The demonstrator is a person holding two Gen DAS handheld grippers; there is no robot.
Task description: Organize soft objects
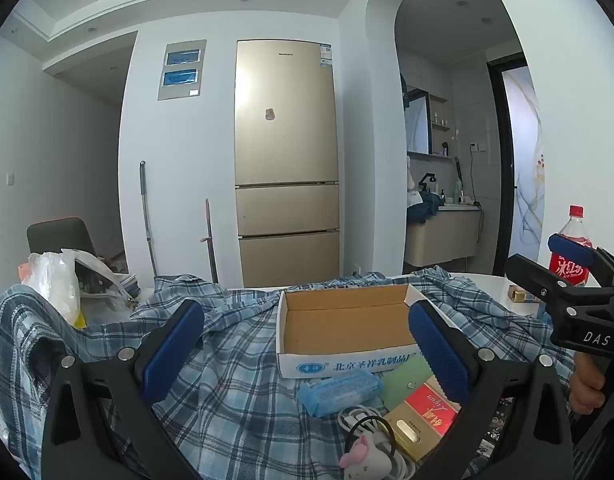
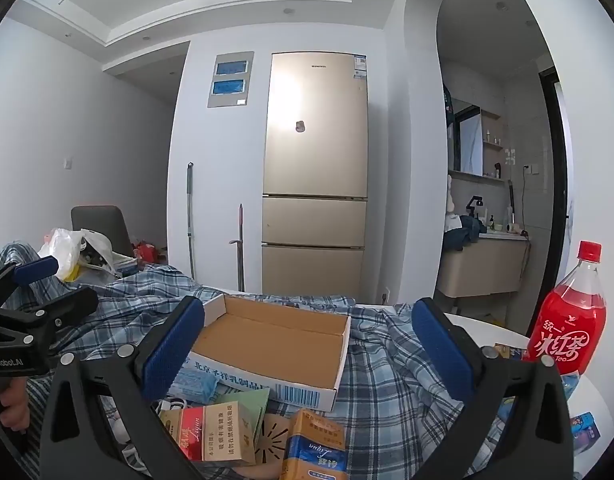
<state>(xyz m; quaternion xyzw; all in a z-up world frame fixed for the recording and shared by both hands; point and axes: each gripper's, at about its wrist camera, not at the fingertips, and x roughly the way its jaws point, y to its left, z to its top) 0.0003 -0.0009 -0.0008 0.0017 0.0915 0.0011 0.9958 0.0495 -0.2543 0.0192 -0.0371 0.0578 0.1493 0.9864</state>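
A blue plaid shirt (image 1: 235, 372) lies spread over the table, also in the right wrist view (image 2: 387, 364). An empty shallow cardboard box (image 1: 343, 320) sits on it, also in the right wrist view (image 2: 275, 344). In front of the box lie a blue tissue pack (image 1: 339, 394), a green pouch (image 1: 403, 380), a red and gold carton (image 1: 423, 416), a white cable (image 1: 363, 420) and a small pink plush (image 1: 361, 460). My left gripper (image 1: 307, 348) is open above the shirt. My right gripper (image 2: 307, 348) is open above the box and cartons (image 2: 215, 432).
A red iced tea bottle (image 2: 567, 320) stands at the table's right edge (image 2: 507, 332). A white plastic bag (image 1: 59, 284) sits at the left. A chair (image 1: 59, 236) stands behind it. A gold fridge (image 1: 287, 160) stands against the far wall.
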